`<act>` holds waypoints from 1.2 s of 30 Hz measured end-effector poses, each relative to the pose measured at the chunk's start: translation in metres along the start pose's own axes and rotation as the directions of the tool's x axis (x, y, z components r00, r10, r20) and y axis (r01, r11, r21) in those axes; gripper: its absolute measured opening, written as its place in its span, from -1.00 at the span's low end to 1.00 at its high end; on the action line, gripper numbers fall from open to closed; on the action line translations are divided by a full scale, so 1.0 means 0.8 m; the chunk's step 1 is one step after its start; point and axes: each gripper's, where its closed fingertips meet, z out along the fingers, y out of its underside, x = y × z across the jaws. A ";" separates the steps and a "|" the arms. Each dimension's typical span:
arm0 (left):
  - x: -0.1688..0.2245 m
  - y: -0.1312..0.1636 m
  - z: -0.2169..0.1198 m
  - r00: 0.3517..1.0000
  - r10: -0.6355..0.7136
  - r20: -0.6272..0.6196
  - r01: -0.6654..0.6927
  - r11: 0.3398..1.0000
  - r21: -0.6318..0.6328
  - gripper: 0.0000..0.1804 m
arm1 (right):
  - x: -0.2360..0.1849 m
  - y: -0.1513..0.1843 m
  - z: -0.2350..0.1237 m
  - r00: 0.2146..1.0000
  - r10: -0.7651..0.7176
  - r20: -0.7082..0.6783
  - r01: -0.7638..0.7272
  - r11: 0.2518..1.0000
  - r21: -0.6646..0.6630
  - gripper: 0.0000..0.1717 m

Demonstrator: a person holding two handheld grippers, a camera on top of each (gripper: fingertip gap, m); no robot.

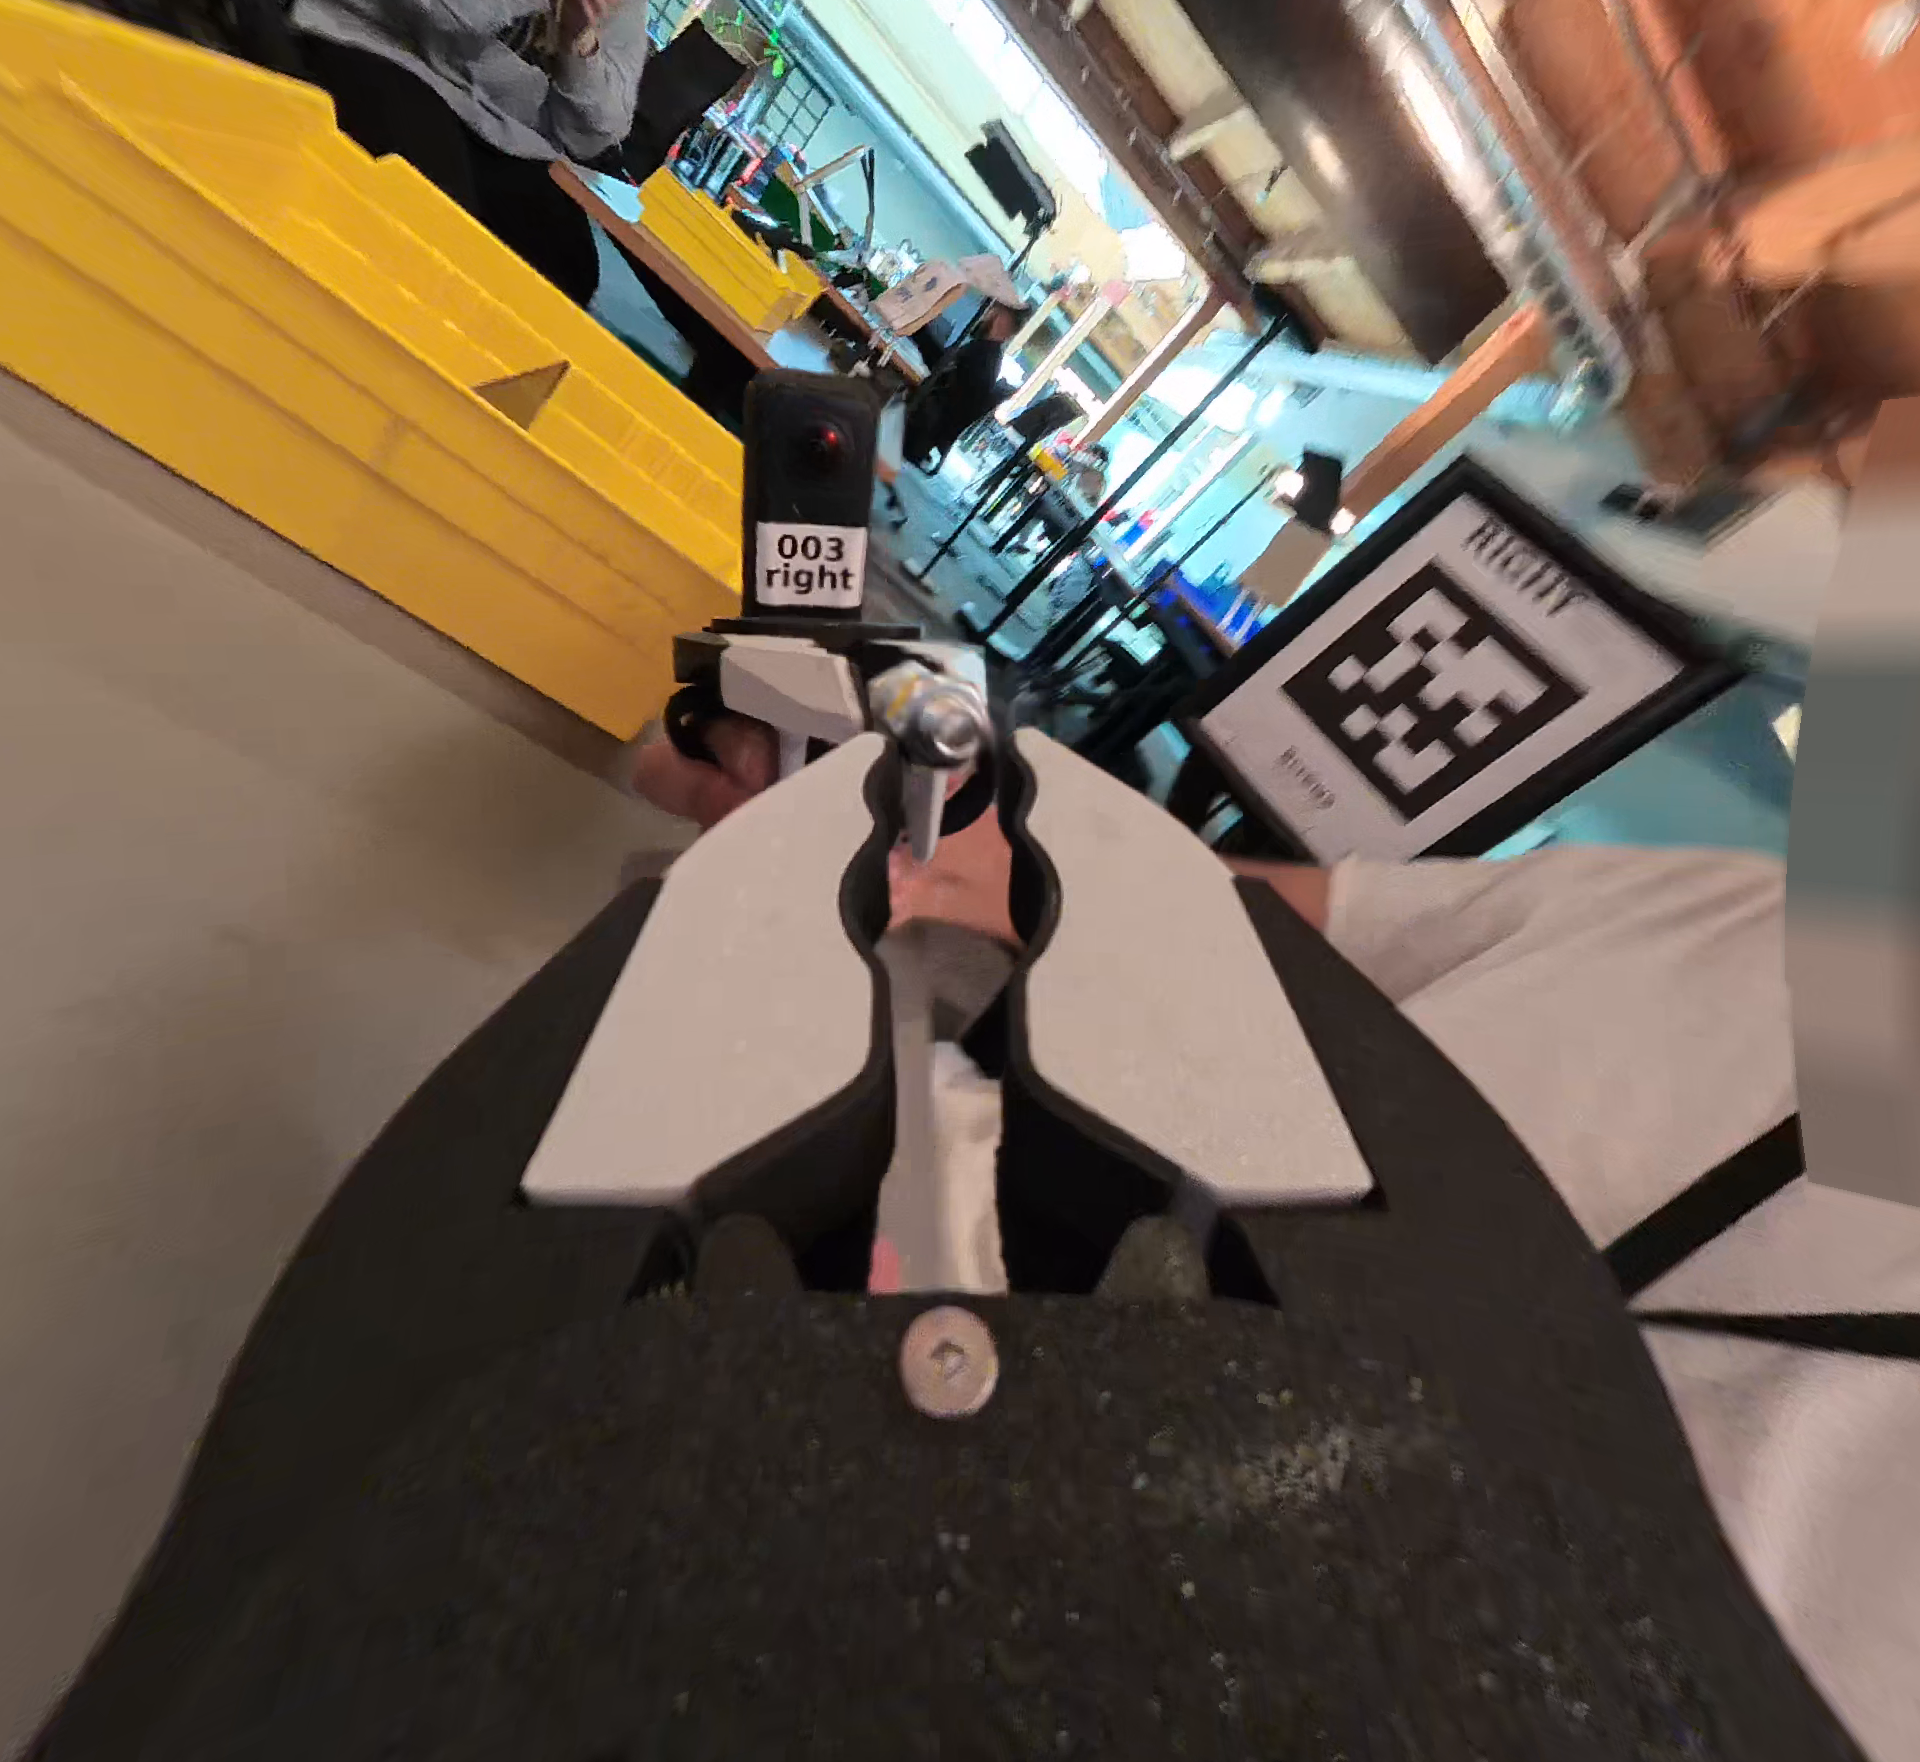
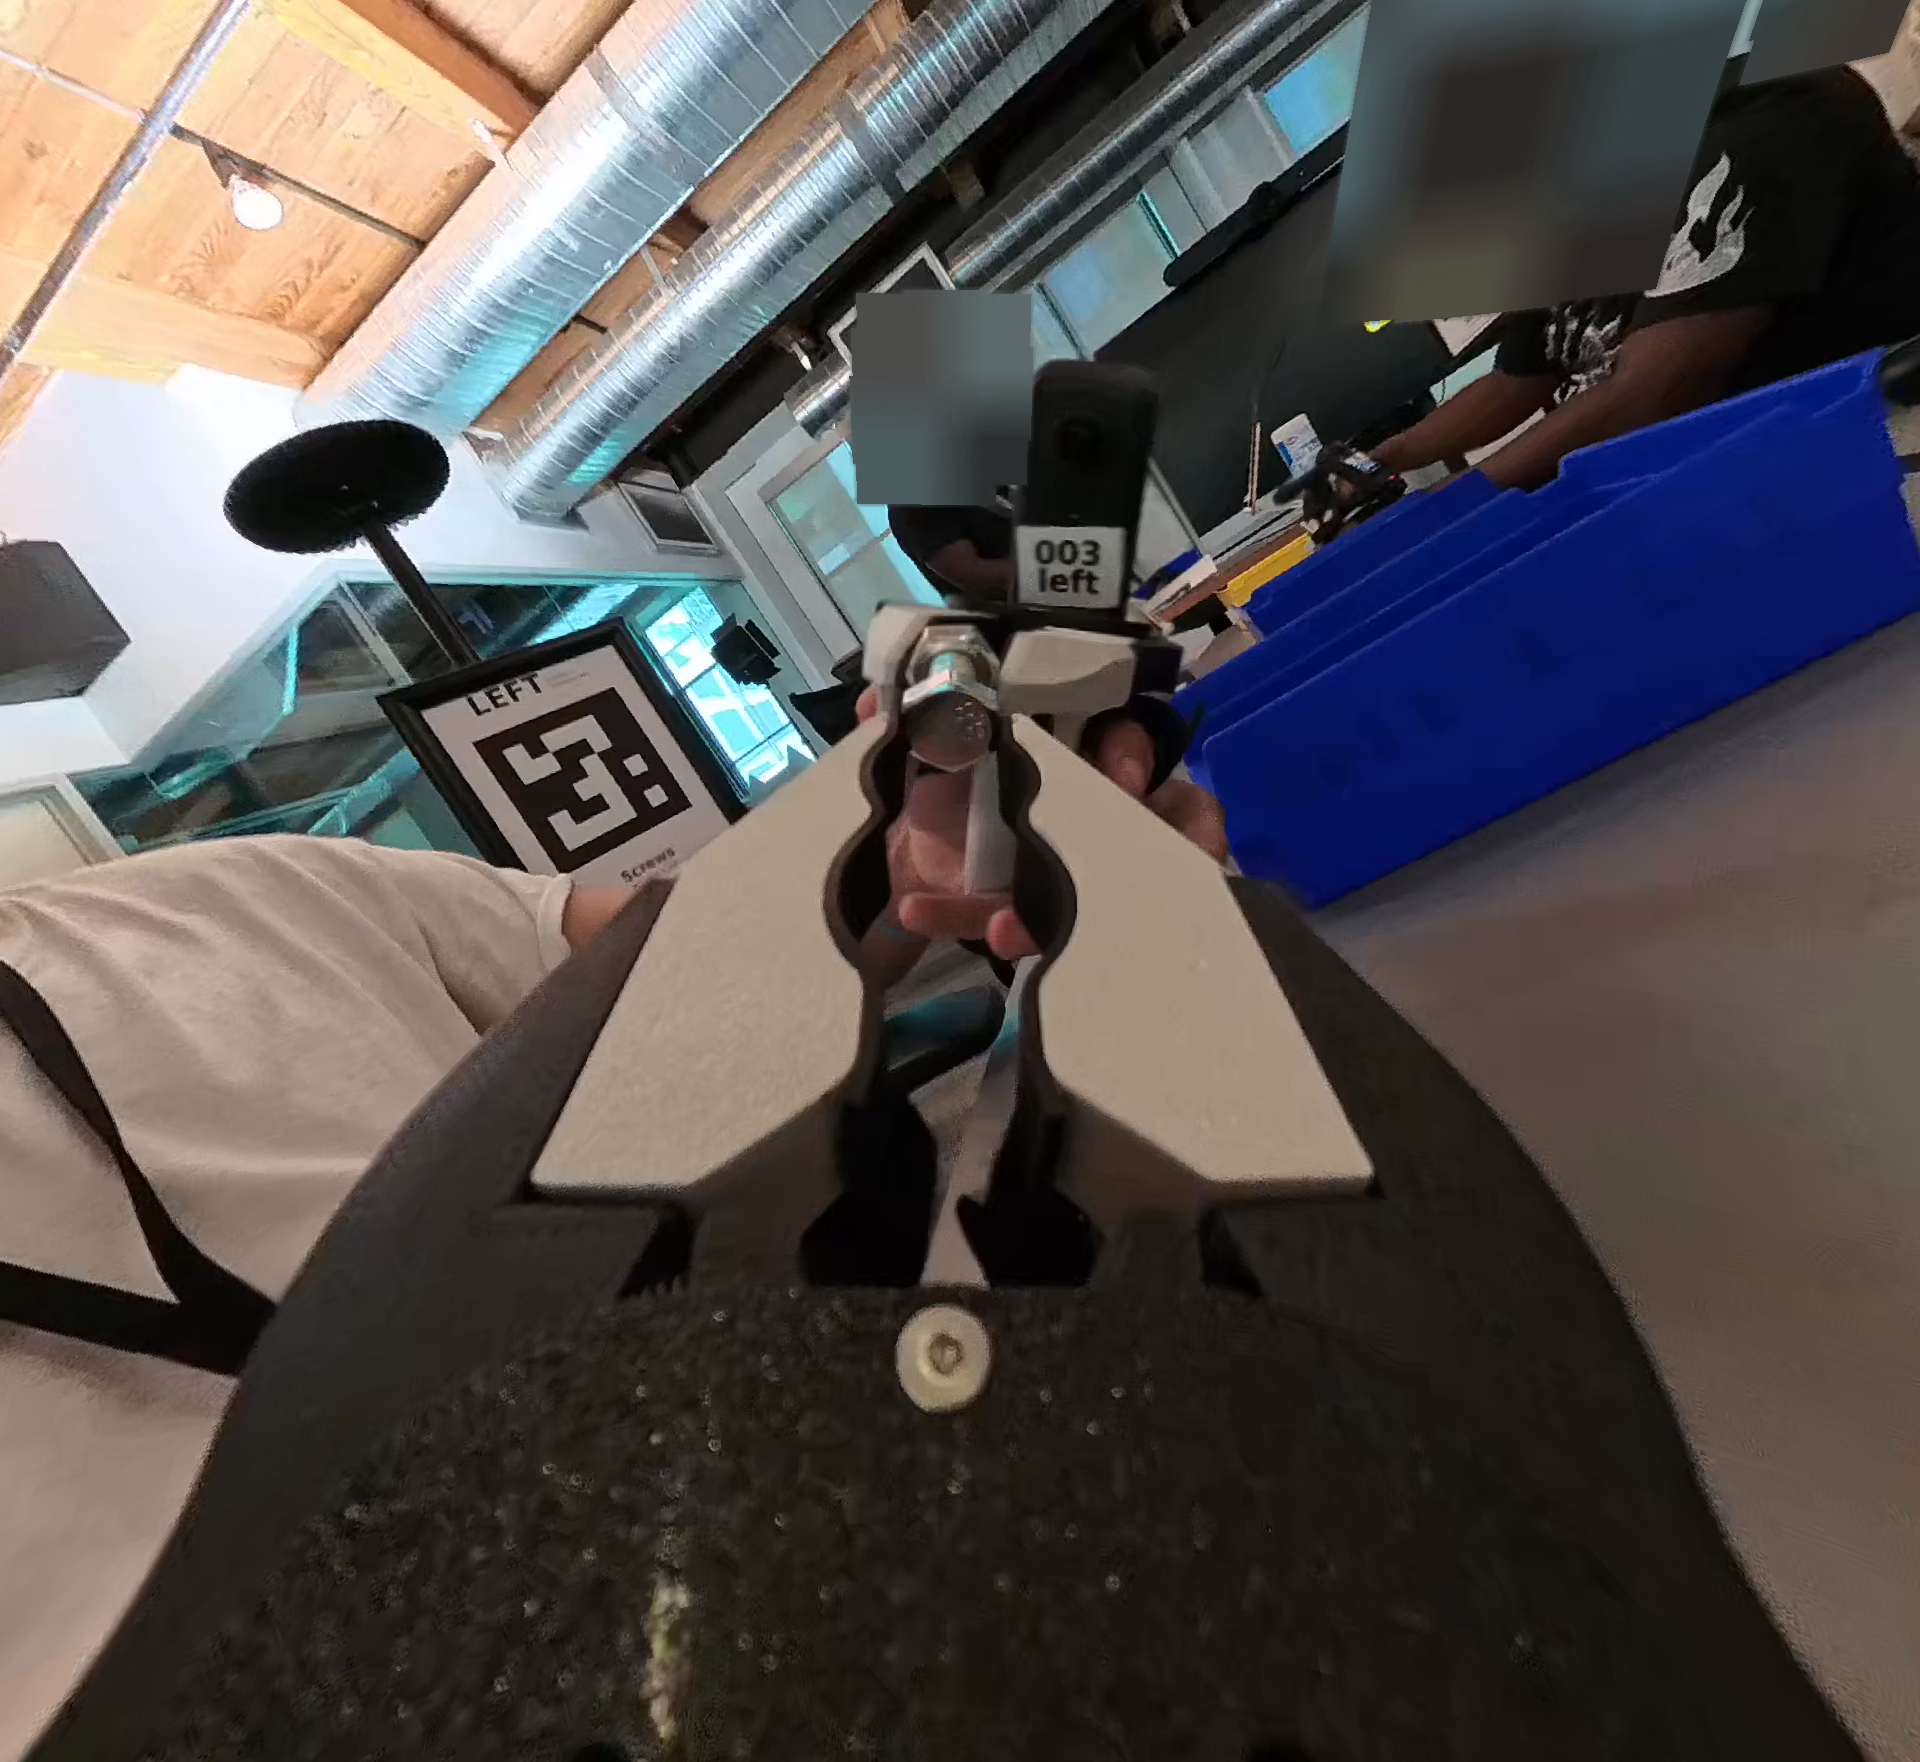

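The grey tabletop (image 2: 1610,1037) carries the biggest things: a stack of yellow bins (image 1: 312,362) at one side and a row of blue bins (image 2: 1558,673) at the other, both pushed to the edges, which leaves the middle free for the hands. Beside each stack stands a framed marker sign (image 1: 1455,673), upright, probably so that the cameras can see it. The two grippers are raised above the tabletop and point at each other, tip to tip, on nearly one line. This seems to be why each camera sees the other tool straight ahead, with the person's fingers wrapped on its handle. The right gripper (image 2: 951,746) has its jaws almost closed, with only a narrow gap between them, and the hexagonal head of a silver bolt (image 2: 948,738) sits in this gap at the very tips. Both tips appear to press on it. The threaded part of the bolt runs away from these jaws toward the left gripper (image 1: 940,746), whose jaws are narrowed in the same way on a silver nut (image 2: 951,658) that sits on the thread. So the bolt bridges the two pairs of jaws — the head in the right one, the nut in the left one — and nothing of it touches the tabletop. Holding by the tips only, I judge, leaves both metal pieces visible between the tools.
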 end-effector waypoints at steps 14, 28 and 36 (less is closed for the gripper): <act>-0.033 0.021 -0.021 0.154 0.988 0.005 -0.807 0.129 -0.576 -0.41 | 0.013 0.027 0.004 0.961 0.274 0.032 -0.270 0.959 -0.089 -0.81; -0.015 0.021 -0.011 0.428 0.900 0.086 -0.760 0.410 -0.504 -0.81 | 0.002 0.028 0.009 0.981 0.190 0.046 -0.185 0.977 -0.105 -0.81; -0.004 0.016 -0.004 0.996 -0.002 0.086 0.021 0.977 -0.214 -0.81 | 0.001 0.020 0.005 0.993 -0.108 -0.036 0.103 0.988 -0.119 -0.81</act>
